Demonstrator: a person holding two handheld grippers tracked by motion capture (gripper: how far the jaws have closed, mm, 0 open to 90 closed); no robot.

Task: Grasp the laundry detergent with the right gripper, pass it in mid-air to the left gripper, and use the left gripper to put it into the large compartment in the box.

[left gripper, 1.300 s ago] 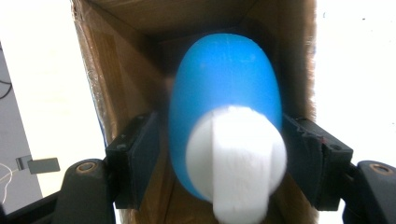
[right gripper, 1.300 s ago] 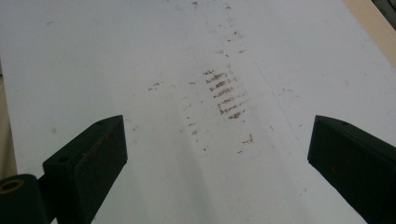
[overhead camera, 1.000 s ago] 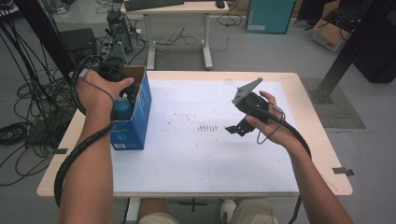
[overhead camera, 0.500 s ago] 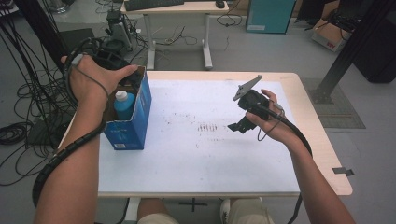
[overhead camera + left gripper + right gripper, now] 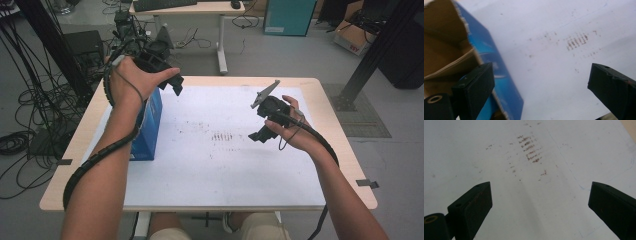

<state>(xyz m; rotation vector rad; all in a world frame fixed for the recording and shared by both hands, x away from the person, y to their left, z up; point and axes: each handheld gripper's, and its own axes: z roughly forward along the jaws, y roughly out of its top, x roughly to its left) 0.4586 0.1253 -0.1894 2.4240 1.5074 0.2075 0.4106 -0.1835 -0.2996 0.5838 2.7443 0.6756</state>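
Blue cardboard box (image 5: 150,127) at desk (image 5: 210,175) left edge, top open. Left tongs (image 5: 172,86) above it, right tongs (image 5: 257,132) mid-desk, both released, empty. Box likely light, crushable; grip stiff rim wall.

One blue box (image 5: 150,122), two tools, one white mat (image 5: 220,165), one table (image 5: 345,165)

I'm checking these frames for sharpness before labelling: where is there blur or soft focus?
High view: fairly sharp across the table and both arms. Left gripper view: the blue box is smeared and the near jaws look soft. Right gripper view: the brown marks on the white sheet read slightly soft, and the jaws are blurred at the edges.
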